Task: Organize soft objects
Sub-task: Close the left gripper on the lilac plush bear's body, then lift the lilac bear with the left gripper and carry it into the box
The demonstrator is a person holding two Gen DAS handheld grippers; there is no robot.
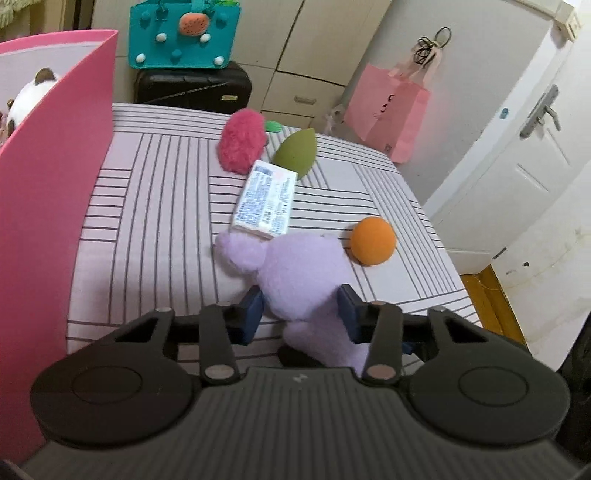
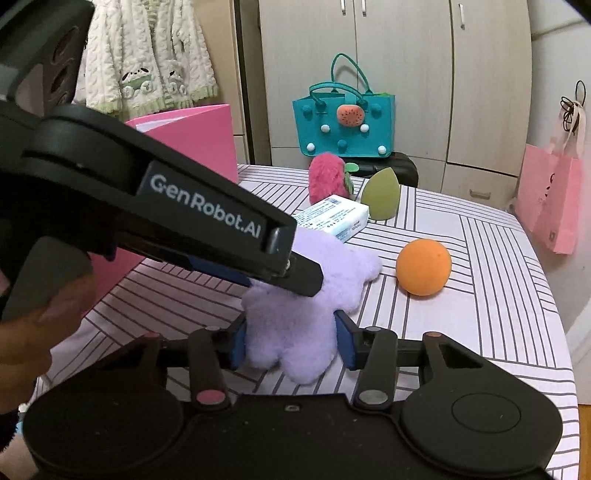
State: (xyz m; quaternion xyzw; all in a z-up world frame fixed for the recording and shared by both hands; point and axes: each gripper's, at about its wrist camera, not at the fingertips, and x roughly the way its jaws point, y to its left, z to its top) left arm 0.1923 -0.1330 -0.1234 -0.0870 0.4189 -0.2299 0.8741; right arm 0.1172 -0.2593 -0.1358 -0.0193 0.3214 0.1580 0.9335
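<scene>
A purple plush toy [image 1: 295,273] lies on the striped table [image 1: 155,192]. My left gripper [image 1: 301,314] is shut on its body; the same gripper crosses the right wrist view [image 2: 288,273] from the left. My right gripper [image 2: 290,343] is shut on the lower part of the same purple plush toy [image 2: 314,295]. Beyond it lie a white tissue pack [image 1: 264,197], a green teardrop sponge [image 1: 295,151], a pink fuzzy plush [image 1: 242,140] and an orange ball [image 1: 372,240]. A pink box [image 1: 55,166] stands at the left with a panda plush [image 1: 33,96] inside.
A teal felt bag [image 1: 183,35] sits on a black suitcase [image 1: 192,86] behind the table. A pink paper bag [image 1: 388,110] hangs at the cabinets on the right. A white door [image 1: 517,140] is at the far right. The table's right edge drops to a wooden floor [image 1: 491,302].
</scene>
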